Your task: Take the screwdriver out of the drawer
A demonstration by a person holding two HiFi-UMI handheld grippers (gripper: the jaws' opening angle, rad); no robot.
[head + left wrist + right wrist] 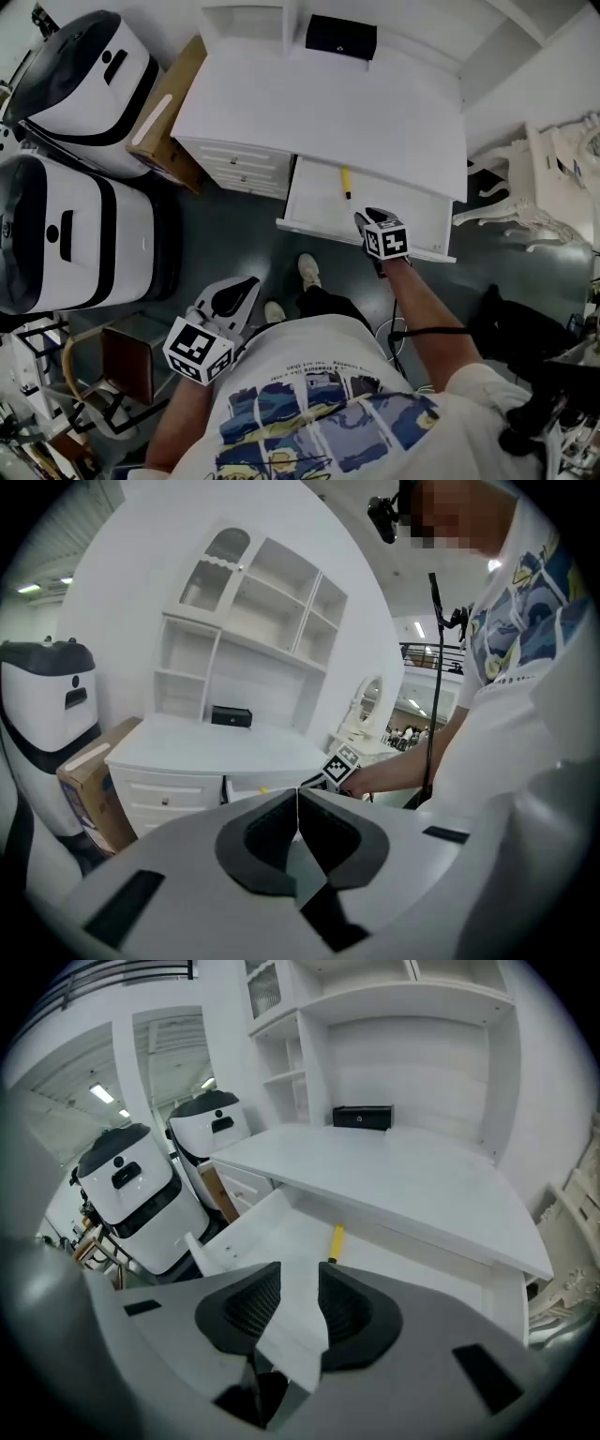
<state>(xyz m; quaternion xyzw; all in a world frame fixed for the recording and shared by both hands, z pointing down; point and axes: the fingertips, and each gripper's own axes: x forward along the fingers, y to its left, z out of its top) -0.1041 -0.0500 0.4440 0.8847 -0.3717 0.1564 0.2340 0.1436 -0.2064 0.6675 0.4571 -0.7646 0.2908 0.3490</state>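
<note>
Open drawer (314,208) at centre frame, yellow screwdriver (345,181) inside.
Right tool (362,218) jaws apart, empty, at the drawer's front edge; left tool (247,285) together, lower left.

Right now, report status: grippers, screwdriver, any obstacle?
Left gripper shut, empty. Right gripper open over front edge of drawer. Screwdriver lies inside, untouched. Nothing covers it.
</note>
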